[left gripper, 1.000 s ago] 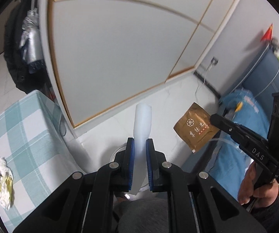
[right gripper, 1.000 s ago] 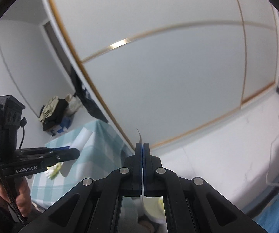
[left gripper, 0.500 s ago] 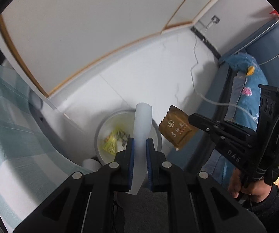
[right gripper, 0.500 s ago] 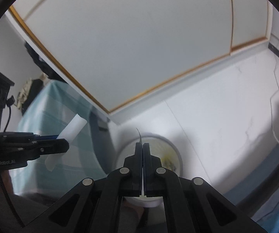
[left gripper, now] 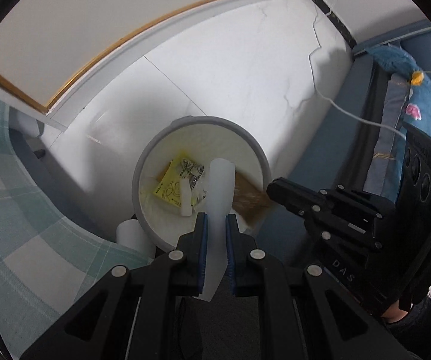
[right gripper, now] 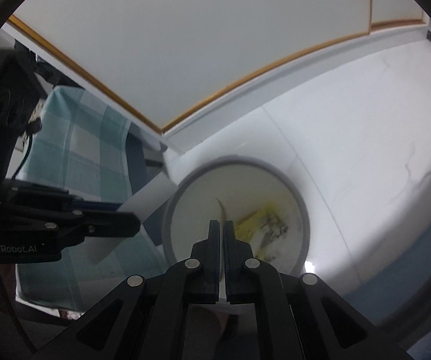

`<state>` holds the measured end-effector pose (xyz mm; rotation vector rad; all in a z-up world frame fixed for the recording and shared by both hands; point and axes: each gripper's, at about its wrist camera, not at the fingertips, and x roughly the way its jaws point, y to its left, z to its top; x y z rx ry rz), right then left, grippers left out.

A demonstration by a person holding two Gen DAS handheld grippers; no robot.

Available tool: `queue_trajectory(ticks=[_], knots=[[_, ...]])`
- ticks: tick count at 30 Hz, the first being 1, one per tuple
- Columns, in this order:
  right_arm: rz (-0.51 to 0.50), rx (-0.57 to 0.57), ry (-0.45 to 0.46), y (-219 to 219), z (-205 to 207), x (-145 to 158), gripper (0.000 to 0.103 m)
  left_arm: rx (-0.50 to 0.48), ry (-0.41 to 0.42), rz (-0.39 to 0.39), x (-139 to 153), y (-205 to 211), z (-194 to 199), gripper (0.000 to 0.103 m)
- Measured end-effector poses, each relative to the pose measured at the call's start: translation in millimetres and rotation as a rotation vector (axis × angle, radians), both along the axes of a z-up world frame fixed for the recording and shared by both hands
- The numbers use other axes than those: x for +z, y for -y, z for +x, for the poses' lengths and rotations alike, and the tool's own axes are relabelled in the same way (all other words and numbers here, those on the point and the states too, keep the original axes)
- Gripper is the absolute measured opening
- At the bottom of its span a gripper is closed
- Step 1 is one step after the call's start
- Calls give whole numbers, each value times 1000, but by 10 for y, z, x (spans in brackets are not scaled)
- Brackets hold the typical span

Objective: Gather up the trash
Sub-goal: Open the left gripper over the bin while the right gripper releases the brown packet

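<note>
Hovering over the round grey-rimmed white waste bin (left gripper: 199,180), both tools are at the drop-off step of collecting trash. At the left of the left wrist view, the teal-and-white checked cloth (left gripper: 20,210) of the bench hangs down; lower centre, the left gripper (left gripper: 215,228) has its jaws pinching a pale, translucent white plastic tube (left gripper: 220,186) whose tip reaches over the bin opening. Inside the bin lies a yellow printed wrapper (left gripper: 172,184); its black print is too small to read. Right of the tube, a brown foil sachet (left gripper: 249,202) hangs at the bin's right rim from the right gripper (left gripper: 270,189), whose body carries the letters "DAS". In the right wrist view, that sachet shows only as a thin edge between jaws that are nearly pressed together and have just begun to part; the other tool at the left edge reads "enRobot.AI". The next move probably calls for both jaws to spread fully while centred above the opening, so each piece falls inside the rim.
</note>
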<state>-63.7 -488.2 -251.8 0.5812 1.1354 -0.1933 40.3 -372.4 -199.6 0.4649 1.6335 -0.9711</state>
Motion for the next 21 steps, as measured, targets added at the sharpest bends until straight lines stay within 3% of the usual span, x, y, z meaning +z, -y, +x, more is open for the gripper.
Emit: queue_trajectory(ticks=[5,8,15,21], knots=[[7,0,-12,22,-4,-41,4,-3,-14,26,-115,21,40,8],[8,-5,-22,28,32,-54,11,-4,-26,34,-172,58,41,8],[-57,-13,-30,69,-14,35,47,-29,-40,60,-243,98,31,9],[-97,-34,-41,126,-77,83,61,-36,-53,83,-317,147,20,11]])
